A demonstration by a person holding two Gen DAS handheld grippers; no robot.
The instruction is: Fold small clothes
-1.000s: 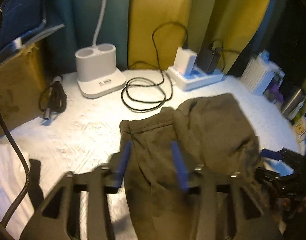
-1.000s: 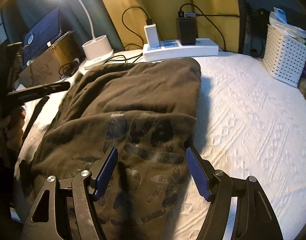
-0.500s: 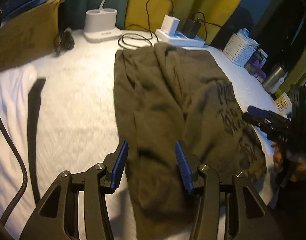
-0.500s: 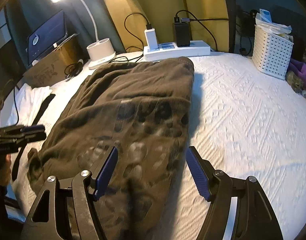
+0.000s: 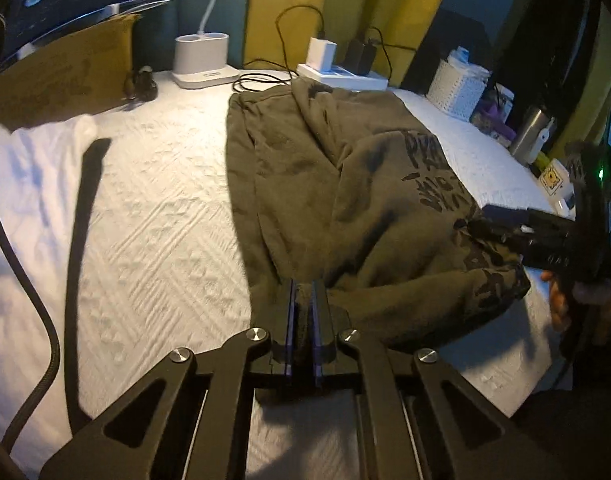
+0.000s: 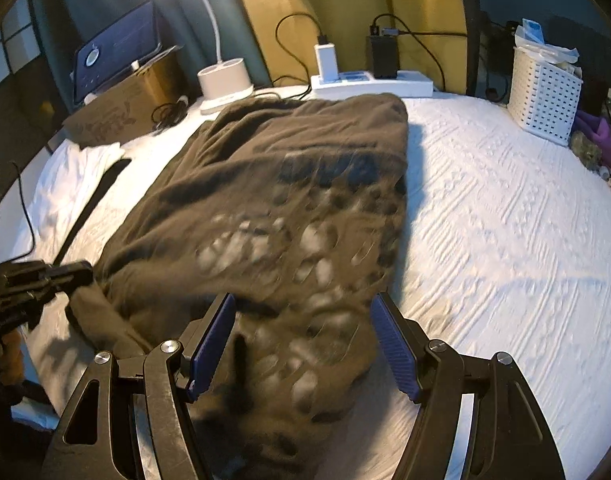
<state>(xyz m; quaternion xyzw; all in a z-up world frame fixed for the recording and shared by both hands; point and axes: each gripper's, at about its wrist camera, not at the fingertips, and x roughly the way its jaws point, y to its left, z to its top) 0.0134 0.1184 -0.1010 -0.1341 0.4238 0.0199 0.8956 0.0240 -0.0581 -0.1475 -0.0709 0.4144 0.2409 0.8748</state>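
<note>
1. One olive garment [image 5: 345, 184] lies on the white bedspread [image 5: 153, 208] – soft, limp, thick fleece by my guess.
2. My left gripper [image 5: 305, 300] pinches its near hem; my right gripper [image 6: 305, 344] gapes over the other corner – I'd grab there.

left wrist: near, downward | right wrist: same | shared: garment [image 5: 345, 200]

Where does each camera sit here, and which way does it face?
Left wrist: on the left claw, angled down over the olive garment whose near edge it pinches; the other claw and hand show at right.
Right wrist: on the right claw, open above the garment's printed side.
Shared: garment, white bedspread, power strip.
</note>
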